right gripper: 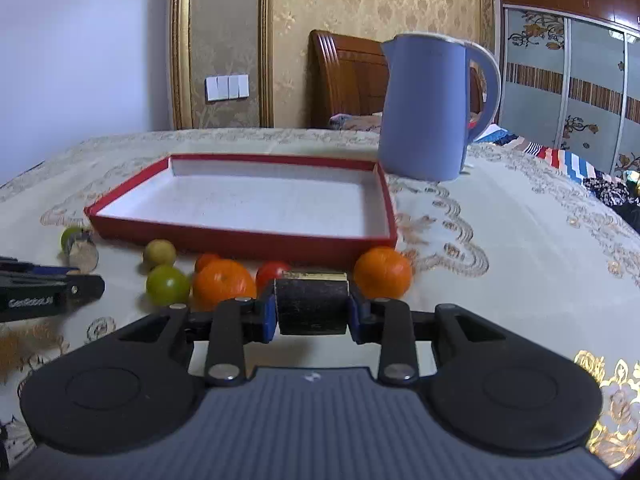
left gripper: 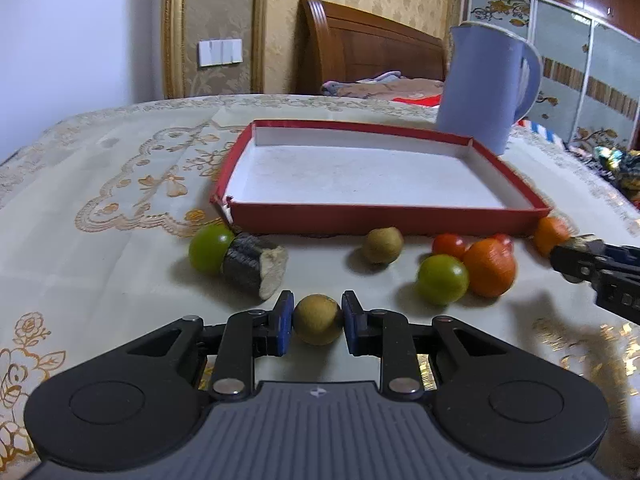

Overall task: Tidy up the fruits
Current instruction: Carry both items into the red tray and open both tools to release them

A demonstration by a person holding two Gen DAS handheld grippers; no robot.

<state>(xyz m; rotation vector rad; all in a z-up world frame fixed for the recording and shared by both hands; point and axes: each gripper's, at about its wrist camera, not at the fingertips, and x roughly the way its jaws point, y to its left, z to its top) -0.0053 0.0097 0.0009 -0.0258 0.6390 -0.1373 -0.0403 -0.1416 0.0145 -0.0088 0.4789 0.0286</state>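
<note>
My left gripper [left gripper: 317, 322] is shut on a tan round fruit [left gripper: 317, 319], low over the tablecloth in front of the red tray [left gripper: 384, 218]. My right gripper [right gripper: 312, 310] is shut on a dark sugarcane piece [right gripper: 312, 306]. It also shows at the right of the left wrist view [left gripper: 576, 258]. The tray [right gripper: 240, 236] holds nothing. Loose in front of it lie a green fruit [left gripper: 210, 248], another sugarcane piece [left gripper: 254, 266], a tan fruit [left gripper: 383, 245], a green fruit [left gripper: 442, 279], oranges [left gripper: 490, 266] [right gripper: 382, 272] and red tomatoes [left gripper: 449, 245].
A blue kettle [right gripper: 430, 108] stands behind the tray's far right corner. The table carries a cream embroidered cloth [left gripper: 120, 184]. A wooden bed headboard [left gripper: 360, 52] and a wardrobe [right gripper: 568, 92] stand beyond the table.
</note>
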